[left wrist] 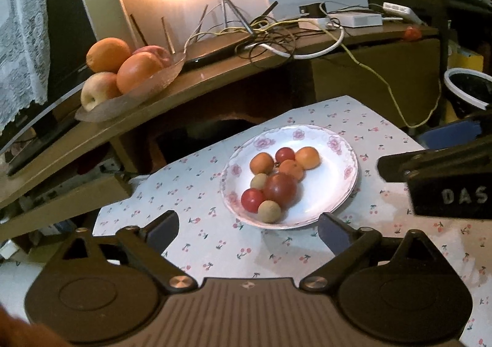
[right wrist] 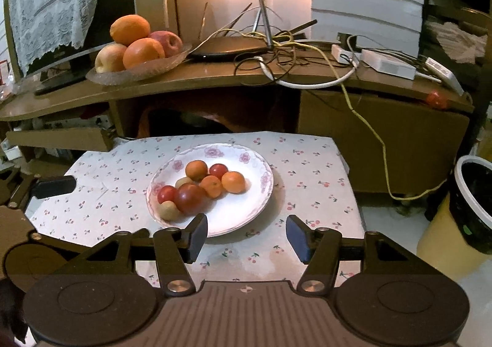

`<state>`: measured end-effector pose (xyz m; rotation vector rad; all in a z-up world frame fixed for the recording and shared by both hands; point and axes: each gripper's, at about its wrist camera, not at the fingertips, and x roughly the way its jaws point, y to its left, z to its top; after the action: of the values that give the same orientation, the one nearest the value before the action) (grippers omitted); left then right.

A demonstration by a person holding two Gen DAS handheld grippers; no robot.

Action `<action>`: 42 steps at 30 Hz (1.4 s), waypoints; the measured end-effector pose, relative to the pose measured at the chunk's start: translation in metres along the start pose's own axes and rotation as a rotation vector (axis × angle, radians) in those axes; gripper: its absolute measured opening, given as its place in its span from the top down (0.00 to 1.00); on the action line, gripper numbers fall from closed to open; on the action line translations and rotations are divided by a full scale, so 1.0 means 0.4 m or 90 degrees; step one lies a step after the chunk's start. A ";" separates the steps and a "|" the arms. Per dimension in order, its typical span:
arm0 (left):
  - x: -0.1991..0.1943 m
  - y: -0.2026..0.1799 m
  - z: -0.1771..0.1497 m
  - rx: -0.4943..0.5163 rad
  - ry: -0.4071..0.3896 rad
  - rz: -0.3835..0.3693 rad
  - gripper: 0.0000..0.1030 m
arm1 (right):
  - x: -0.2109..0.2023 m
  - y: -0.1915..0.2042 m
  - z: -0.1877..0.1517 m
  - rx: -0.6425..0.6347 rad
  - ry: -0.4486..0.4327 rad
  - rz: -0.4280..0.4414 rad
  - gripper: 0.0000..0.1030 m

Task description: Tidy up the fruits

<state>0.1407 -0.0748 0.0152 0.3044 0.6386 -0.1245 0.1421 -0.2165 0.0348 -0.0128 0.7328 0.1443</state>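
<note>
White floral-rimmed china plate of small round fruits — both claws, left claw and right claw, spread, empty; best pinch an outer fruit gently.

bare tablecloth right of plate, desk behind

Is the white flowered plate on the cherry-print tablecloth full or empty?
Partly full. The white flowered plate holds a cluster of small red, orange and tan fruits toward one side; the rest of its surface is bare.
</note>
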 end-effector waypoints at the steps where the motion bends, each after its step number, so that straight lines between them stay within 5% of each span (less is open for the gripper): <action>1: -0.004 0.003 -0.004 -0.005 0.001 0.001 0.01 | -0.003 -0.001 -0.003 0.002 0.000 -0.001 0.43; 42: -0.193 0.035 -0.160 -0.056 0.006 0.021 0.00 | -0.178 0.086 -0.157 0.014 0.007 0.024 0.42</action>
<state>0.0456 -0.0395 0.0166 0.2307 0.6469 -0.0634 0.0434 -0.1953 0.0370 0.0213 0.7456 0.1726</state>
